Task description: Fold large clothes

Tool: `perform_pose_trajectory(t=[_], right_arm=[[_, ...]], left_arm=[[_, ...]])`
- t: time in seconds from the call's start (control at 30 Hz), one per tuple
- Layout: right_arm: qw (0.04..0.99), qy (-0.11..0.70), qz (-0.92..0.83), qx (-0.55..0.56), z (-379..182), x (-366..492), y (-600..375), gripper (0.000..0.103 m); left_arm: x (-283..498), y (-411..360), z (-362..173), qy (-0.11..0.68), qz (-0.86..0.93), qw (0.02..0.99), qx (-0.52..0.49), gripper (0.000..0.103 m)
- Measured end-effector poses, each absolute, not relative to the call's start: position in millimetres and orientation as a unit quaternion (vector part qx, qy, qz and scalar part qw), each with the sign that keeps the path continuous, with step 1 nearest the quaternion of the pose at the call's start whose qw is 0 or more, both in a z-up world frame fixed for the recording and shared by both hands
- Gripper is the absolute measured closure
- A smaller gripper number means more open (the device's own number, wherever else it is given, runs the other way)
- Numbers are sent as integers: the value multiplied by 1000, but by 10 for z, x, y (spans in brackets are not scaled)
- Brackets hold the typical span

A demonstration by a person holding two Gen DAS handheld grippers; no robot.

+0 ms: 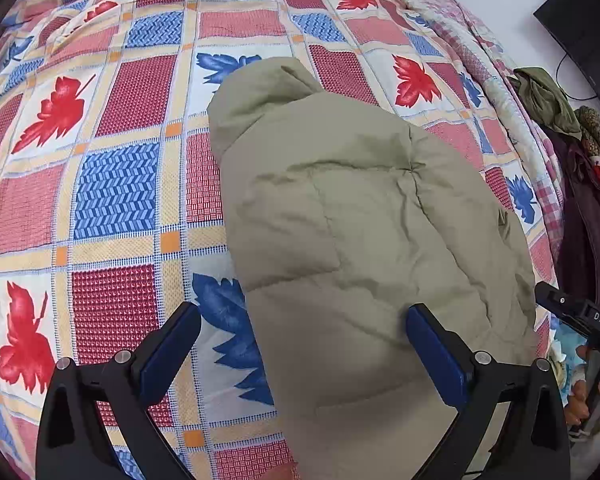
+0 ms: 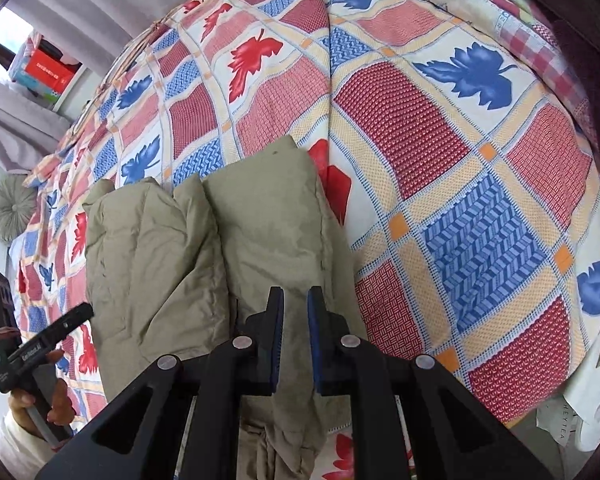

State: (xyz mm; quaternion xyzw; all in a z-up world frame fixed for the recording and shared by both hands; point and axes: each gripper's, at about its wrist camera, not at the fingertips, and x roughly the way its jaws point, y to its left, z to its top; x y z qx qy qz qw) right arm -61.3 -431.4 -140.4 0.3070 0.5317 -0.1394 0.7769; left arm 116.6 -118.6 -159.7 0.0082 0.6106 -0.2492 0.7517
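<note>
— Lying folded on the bed (image 1: 112, 184), that khaki padded jacket (image 1: 364, 220) sits right under both tools, doesn't it?

— Yes. From the left camera, the left hand-held gripper (image 1: 304, 320) hangs over its near edge with the jaws spread wide; one blue pad is above the leaf-print bedspread, the other above the jacket, and nothing is pinched between them.

— And the other one?

— The right hand-held gripper (image 2: 296, 300) has its jaws close together with only a narrow gap. Jacket fabric lies below that gap, yet I cannot tell whether the pads touch it.

— What does each camera add?

— The left one shows a pile of dark and olive clothes (image 1: 556, 108) past the bed's far right edge, and the right tool's handle at the right margin. The right camera shows the jacket as two puffy lobes side by side ahead of the jaws, a round grey cushion (image 2: 12, 208) far off to the left, a red box (image 2: 46, 72) by the curtain, and the person's left hand (image 2: 40, 404) gripping a handle.
</note>
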Motion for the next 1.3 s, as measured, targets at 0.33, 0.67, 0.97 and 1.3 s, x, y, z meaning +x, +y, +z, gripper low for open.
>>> perform_pose_trajectory(t=[0.33,0.67,0.97,1.3], right_arm=[[760,523,-95,374,-1700,-572,-4584,22],[714,524,-13,465,-2240,-369,-4637,4],[708,503,85,488,-2198,-144,-4486,0],[700,572,142,404,-2264,252,-4203,0]], left_arm=[[1142,-1254,-1681,618,-252,744,5,0],[1233,-1199,-1844,642,-279,713,-44,0],[1329,-999,-2062,670,-330,650,-143,0],[1391,-1084,-2440,687,-352,608,-184,0]])
